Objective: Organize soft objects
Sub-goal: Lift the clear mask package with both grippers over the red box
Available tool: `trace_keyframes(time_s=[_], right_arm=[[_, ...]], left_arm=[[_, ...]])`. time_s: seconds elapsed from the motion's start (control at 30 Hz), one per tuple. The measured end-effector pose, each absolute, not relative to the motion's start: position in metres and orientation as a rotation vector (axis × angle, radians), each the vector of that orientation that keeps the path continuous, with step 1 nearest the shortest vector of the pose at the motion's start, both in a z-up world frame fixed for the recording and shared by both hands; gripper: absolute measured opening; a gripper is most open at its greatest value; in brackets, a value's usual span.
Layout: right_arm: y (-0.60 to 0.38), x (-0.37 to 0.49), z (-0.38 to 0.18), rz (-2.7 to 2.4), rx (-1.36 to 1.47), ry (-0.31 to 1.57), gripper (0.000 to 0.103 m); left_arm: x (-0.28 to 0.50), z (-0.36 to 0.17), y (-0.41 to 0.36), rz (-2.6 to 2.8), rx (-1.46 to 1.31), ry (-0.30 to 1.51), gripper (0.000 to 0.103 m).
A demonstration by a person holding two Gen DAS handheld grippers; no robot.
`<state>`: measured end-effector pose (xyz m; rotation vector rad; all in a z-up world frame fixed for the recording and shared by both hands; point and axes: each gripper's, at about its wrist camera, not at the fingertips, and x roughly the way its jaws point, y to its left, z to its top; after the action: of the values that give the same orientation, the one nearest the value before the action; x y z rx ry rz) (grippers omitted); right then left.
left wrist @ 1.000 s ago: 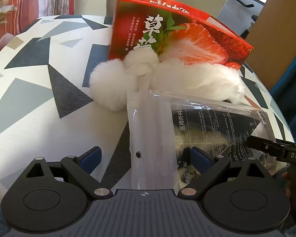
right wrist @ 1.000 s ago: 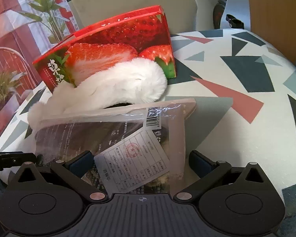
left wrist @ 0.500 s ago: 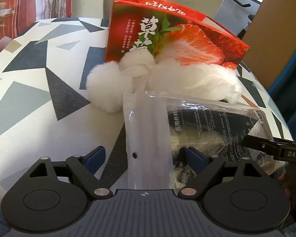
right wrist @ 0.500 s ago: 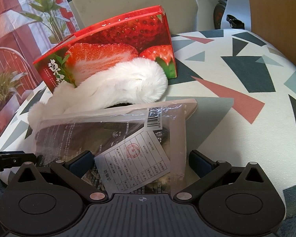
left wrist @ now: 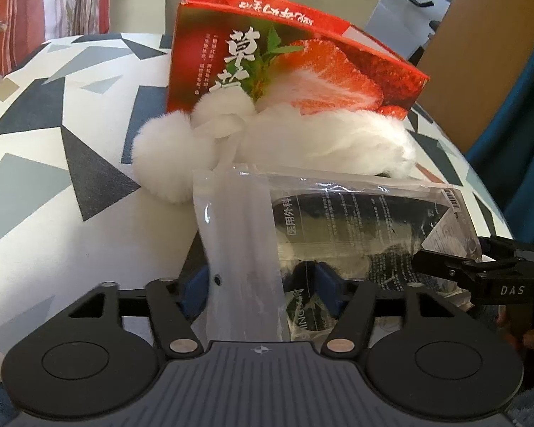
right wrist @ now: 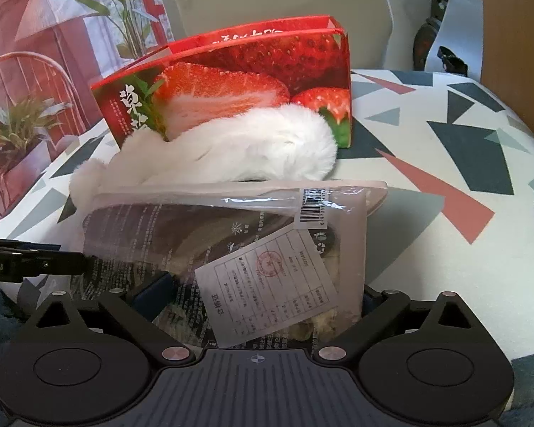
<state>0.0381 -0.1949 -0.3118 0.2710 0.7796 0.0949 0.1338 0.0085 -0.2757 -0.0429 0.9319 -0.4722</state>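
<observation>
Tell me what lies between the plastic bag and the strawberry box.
The white fluffy item lies between bag and box, against the box front; both views show it.

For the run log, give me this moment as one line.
left gripper: closing around bag edge | right gripper: closing, bag between fingers | fluffy toy, box untouched

We see a glossy printed cardboard box (left wrist: 295, 67), a white fluffy fur piece (left wrist: 324, 142) and a clear, crinkled, shiny plastic bag (left wrist: 338, 220) with a matt paper slip (right wrist: 270, 284) inside. They lie on a matt woven cloth cover (left wrist: 53, 178). Our gripper bodies look like matt black plastic with small metal pins.
</observation>
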Motion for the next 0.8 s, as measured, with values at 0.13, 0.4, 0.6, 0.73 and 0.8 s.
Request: trace_keyframes(time_s=[0.13,0.4,0.6,0.73,0.8], right_arm=[[-0.198,0.040,-0.312,0.101,0.282,0.790,0.094],[-0.205,0.045,-0.301,0.177,0.324,0.814,0.070],[-0.204,0.046,-0.268,0.232,0.219,0.755,0.059],[-0.212,0.052,-0.242,0.260,0.198,0.714,0.055],[-0.215,0.057,-0.230,0.274,0.176,0.693,0.054]], left_arm=[[0.140,-0.277,0.008,-0.481,-0.050,0.947,0.074],[0.139,-0.263,0.006,-0.550,-0.064,0.911,0.066],[0.135,-0.237,0.014,-0.577,-0.054,0.836,0.056],[0.136,-0.211,0.017,-0.588,-0.032,0.760,0.053],[0.137,-0.197,0.017,-0.588,-0.010,0.716,0.053]])
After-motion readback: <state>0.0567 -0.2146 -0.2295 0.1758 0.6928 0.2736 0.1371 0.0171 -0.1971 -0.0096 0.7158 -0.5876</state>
